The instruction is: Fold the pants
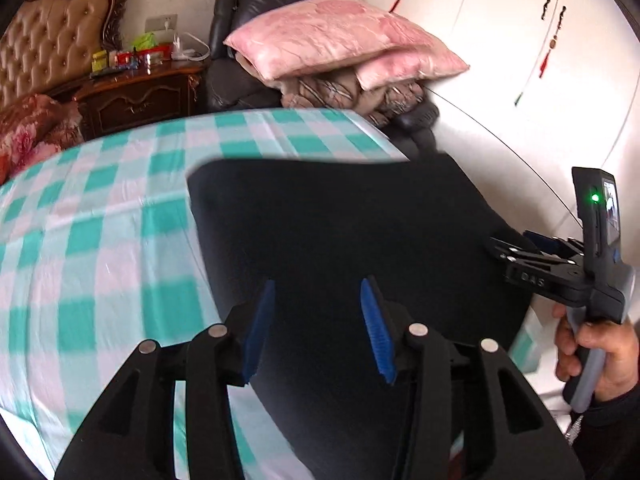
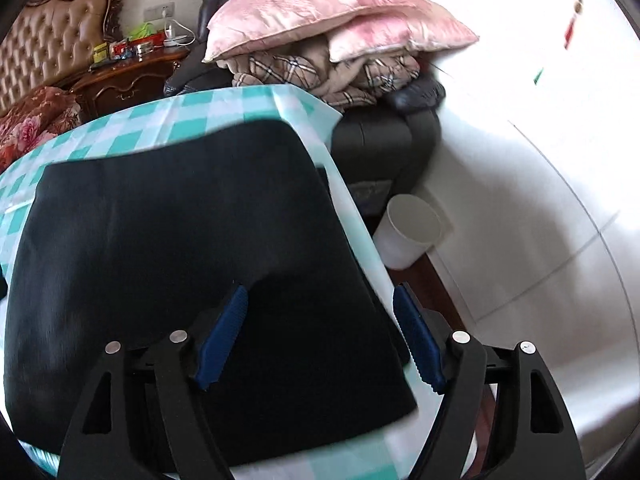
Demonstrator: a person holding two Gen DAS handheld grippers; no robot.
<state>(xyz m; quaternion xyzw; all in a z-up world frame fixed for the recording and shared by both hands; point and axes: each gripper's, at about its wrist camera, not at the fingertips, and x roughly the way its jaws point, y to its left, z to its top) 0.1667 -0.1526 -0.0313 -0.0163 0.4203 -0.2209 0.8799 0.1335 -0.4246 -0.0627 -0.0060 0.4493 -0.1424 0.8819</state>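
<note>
Nearest: L gripper [image 1: 318, 328] is standing w/ jaws parted, blue pads [image 1: 260, 328] apart and nothing pinched btwn them; it's hovering over the dark pants [image 1: 340, 220], angled down. R gripper [image 2: 320, 336] is likewise gaping, wider, w/ only cloth showing under the gap, no pad pressing on it. In the left wrist view the R tool is showing at the far side of the garment, a hand [image 1: 600, 352] wrapping its handle.

Pants are lying flat on the checked sheet [image 1: 100, 240], as a compact dark slab w/ tidy edges, near the bed's right edge and corner. Probably a fold is already laid down and both tools are free of it, likely so the cloth settles w/o being dragged; that's a guess. Right side is sitting close to the mattress edge, so it could slip off if nudged.

Further out: white bin [image 2: 408, 232] is standing on the floor beside the bed. Beyond, pink pillows [image 1: 340, 44] are stacked on blankets atop a dark chair, prob. cleared off the bed for working room. Nightstand [image 1: 140, 96] w/ clutter and tufted headboard [image 1: 56, 40] are sitting farthest left.
</note>
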